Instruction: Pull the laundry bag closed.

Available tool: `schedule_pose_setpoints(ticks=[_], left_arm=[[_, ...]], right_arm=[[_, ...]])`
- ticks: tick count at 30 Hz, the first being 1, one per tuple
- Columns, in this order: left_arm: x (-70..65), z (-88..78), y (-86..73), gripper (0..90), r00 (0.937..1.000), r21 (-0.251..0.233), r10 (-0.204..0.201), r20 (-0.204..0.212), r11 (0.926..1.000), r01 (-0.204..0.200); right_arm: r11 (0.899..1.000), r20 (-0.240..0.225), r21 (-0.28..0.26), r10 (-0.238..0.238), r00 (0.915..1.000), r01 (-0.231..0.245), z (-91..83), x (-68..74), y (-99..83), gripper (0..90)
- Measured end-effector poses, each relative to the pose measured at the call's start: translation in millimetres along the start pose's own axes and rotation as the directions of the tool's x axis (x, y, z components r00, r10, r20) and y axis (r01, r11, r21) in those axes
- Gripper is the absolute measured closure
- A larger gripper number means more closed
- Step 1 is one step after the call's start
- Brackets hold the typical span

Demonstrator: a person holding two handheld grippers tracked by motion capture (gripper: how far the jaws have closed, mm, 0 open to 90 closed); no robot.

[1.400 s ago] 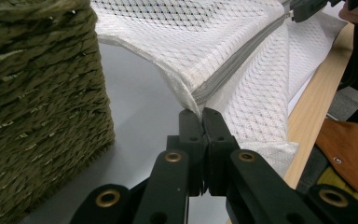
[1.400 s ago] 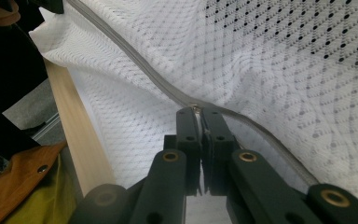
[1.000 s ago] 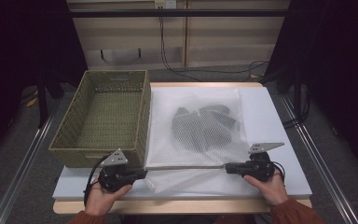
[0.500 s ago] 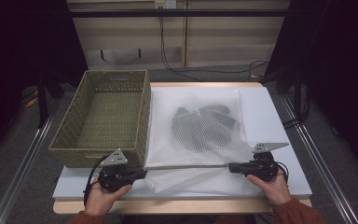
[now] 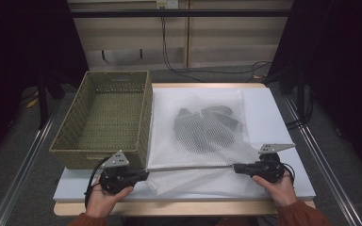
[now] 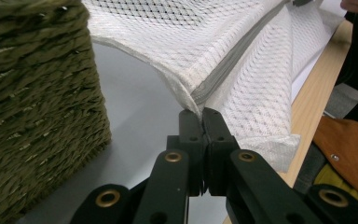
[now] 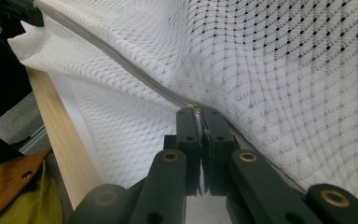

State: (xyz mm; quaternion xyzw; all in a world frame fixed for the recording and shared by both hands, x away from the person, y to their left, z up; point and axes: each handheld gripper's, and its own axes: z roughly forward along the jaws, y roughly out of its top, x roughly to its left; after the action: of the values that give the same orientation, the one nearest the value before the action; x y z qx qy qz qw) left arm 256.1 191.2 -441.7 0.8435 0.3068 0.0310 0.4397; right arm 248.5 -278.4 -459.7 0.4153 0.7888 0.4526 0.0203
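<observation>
Holding this thing stretched out along the near edge of the table point(image 5: 283, 108), which is the biggest thing here, a pale top with a wooden front lip. Next down in size is the white mesh laundry bag point(image 5: 198, 141), lying flat over the middle of the table with some dark clothes point(image 5: 207, 126) showing through the netting. Its near edge hangs just past the front of the table top. The green woven basket point(image 5: 104, 117) sits at the left edge, right beside the bag.

Then the grey zipper point(image 5: 191, 167), pulled into a straight line between my two hands near the front edge. My left gripper point(image 6: 202, 113) is clamped tight on the zipper's end at the bag's near left corner, close to the basket's near corner. My right gripper point(image 7: 199, 111) is pinched shut on the zipper near its other end, and there looks to be a small metal bit between the tips, probably the slider, can't tell for sure.
</observation>
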Motion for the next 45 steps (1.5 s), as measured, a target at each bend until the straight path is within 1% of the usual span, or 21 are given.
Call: schedule_pose_setpoints(ticks=[11,13,25,32,35,39,44,45], left_arm=[[0.8,0.0,-0.1,88.4,1.0000,0.000,-0.008,0.005,1.0000,0.008],[0.8,0.1,-0.1,88.4,1.0000,0.001,-0.008,0.005,1.0000,0.008],[1.6,-0.2,0.0,88.3,0.9999,-0.005,-0.014,0.007,0.9999,0.014],[1.5,0.2,0.1,88.3,0.9999,-0.003,-0.014,0.005,0.9999,0.014],[1.5,0.6,0.0,88.3,0.9999,0.000,-0.013,0.004,0.9999,0.013],[2.1,1.0,-0.2,88.4,0.9996,-0.001,-0.026,0.008,0.9997,0.026],[1.7,0.9,-0.1,88.4,0.9998,0.000,-0.020,0.005,0.9998,0.020],[1.5,1.0,-0.1,88.4,0.9998,0.000,-0.020,0.003,0.9998,0.020]], right_arm=[[1.000,0.018,-0.009,0.010,0.9998,-0.010,-5.5,-3.1,-1.7,87.4],[1.000,0.014,-0.016,0.006,0.9999,-0.006,-5.7,-4.1,-1.6,87.4],[1.000,0.021,-0.019,0.015,0.9997,-0.015,-9.4,-5.4,-1.4,87.4],[0.999,0.026,-0.033,0.021,0.9995,-0.020,-14.2,-8.0,-4.2,87.4],[0.999,0.031,-0.027,0.028,0.9991,-0.027,-15.1,-8.1,-5.4,87.4],[0.999,0.040,-0.023,0.027,0.9988,-0.026,-15.6,-9.1,-6.7,87.4],[0.999,0.040,-0.026,0.027,0.9988,-0.026,-16.9,-9.7,-6.4,87.4],[0.999,0.047,-0.030,0.027,0.9986,-0.025,-17.0,-9.6,-6.6,87.4]])
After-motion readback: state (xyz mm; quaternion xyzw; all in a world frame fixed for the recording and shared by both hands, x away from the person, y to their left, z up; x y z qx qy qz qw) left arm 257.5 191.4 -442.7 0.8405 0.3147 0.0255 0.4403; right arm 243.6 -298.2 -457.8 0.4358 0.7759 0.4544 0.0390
